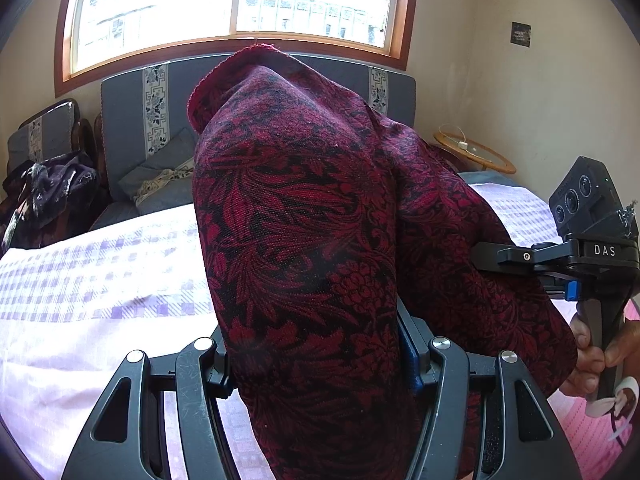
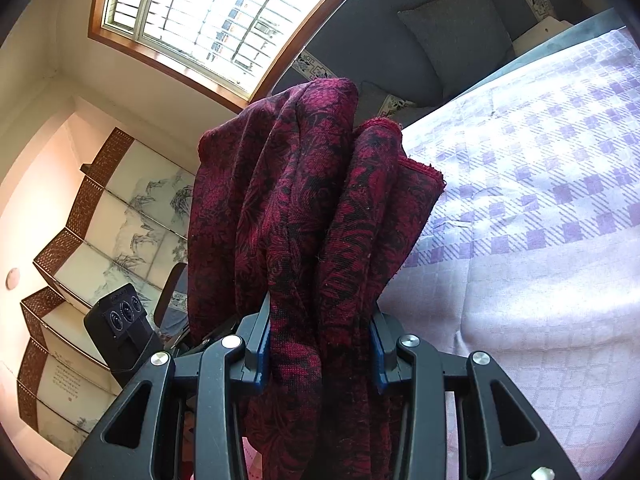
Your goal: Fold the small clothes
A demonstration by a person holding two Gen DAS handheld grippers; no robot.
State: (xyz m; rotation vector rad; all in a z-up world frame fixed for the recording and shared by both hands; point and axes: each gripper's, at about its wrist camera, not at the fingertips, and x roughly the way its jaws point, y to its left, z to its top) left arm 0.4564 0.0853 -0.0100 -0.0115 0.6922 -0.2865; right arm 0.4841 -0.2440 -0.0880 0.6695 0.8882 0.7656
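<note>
Dark red floral-patterned knit garment (image 1: 304, 240) hung bunched above lilac checked bedcover (image 1: 80, 280), clamped in both tongs: left gripper (image 1: 320, 364) near one end, right gripper (image 2: 320, 344) other; long axis ran between hands, neither nearer

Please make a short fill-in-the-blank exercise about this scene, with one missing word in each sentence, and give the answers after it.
1. Both claws, the left claw and the right claw, are closed on the same dark ____ patterned garment.
2. The bed cover under it has a pale ____ check pattern.
3. Behind the bed, daylight comes in through a ____ with a wooden frame.
4. A grey ____ leans against the padded headboard.

Answers: red; purple; window; cushion
</note>
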